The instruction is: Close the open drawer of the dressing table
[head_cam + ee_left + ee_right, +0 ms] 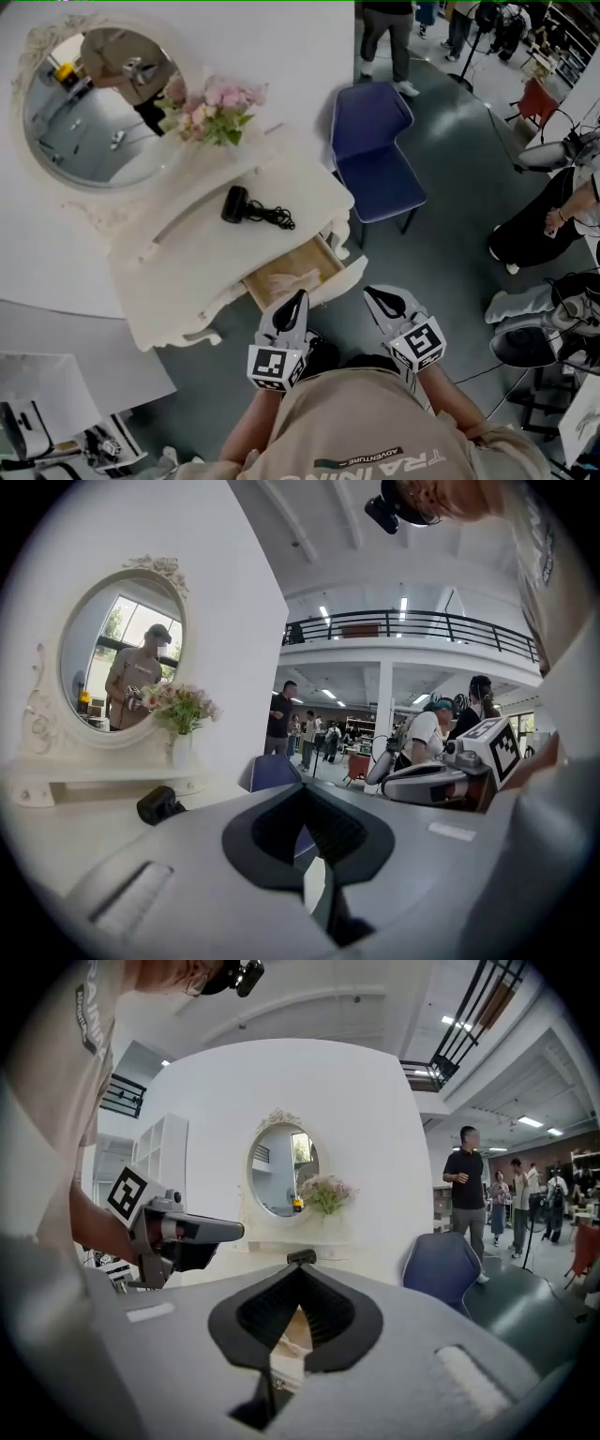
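The white dressing table (192, 253) stands ahead of both grippers and reaches off to their left. Its round mirror (98, 108) rises at the far left, well beyond the left gripper (300, 296). A blue chair (375, 155) stands ahead of the right gripper (369, 292), past the table's right end.

The drawer (291, 272) is pulled out of the table front towards the person, its pale wooden inside in plain sight. Its white front panel lies just ahead of the left gripper's tips and just to the left of the right gripper's tips. The views do not settle whether either gripper touches it.

Both grippers are held side by side, near each other, pointing at the drawer. In each gripper's own view the jaws are closed tip to tip with nothing held. The wood of the drawer shows through the gap below the right gripper's tips.

Pink flowers (214, 111) stand at the back of the tabletop, far ahead of the left gripper. A black hair dryer (236, 203) with its cord lies on the top, nearer, ahead and to the left of that gripper.
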Demonstrator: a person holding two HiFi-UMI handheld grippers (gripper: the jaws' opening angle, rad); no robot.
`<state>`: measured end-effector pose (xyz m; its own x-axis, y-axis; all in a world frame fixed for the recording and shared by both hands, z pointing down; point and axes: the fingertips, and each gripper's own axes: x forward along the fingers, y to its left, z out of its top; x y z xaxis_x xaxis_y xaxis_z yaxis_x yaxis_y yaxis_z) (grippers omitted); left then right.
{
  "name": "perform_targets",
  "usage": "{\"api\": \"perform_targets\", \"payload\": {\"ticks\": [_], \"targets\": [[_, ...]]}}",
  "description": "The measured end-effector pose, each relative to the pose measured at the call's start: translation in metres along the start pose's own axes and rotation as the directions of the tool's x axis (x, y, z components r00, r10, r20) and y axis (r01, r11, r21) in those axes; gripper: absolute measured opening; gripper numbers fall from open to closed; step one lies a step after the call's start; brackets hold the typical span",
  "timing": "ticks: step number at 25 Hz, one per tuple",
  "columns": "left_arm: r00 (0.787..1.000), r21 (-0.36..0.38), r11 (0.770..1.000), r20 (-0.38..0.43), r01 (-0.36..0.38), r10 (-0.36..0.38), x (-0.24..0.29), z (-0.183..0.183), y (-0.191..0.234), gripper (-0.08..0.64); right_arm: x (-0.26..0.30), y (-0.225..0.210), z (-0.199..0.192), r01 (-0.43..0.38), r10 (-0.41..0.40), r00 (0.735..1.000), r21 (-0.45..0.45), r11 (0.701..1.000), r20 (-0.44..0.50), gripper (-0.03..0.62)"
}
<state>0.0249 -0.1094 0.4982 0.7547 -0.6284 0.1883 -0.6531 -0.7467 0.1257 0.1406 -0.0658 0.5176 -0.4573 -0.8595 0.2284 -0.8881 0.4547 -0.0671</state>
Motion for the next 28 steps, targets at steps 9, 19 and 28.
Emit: {"api": "perform_targets", "payload": {"ticks": [9, 19, 28], "targets": [[0.998, -0.021, 0.999, 0.037, -0.042, 0.043, -0.007, 0.008, 0.057, 0.017, 0.064, 0.01, 0.017, -0.048, 0.046, 0.998, -0.082, 0.996, -0.034, 0.003], [0.981, -0.06, 0.98, 0.042, -0.188, 0.191, -0.023, 0.009, 0.093, 0.017, 0.107, 0.018, 0.022, -0.175, 0.167, 0.983, -0.114, 0.978, -0.072, 0.003], [0.957, -0.094, 0.953, 0.015, -0.287, 0.29, -0.017, 0.023, 0.093, 0.017, 0.128, 0.008, 0.034, -0.296, 0.289, 0.954, -0.103, 0.95, -0.079, 0.003]]}}
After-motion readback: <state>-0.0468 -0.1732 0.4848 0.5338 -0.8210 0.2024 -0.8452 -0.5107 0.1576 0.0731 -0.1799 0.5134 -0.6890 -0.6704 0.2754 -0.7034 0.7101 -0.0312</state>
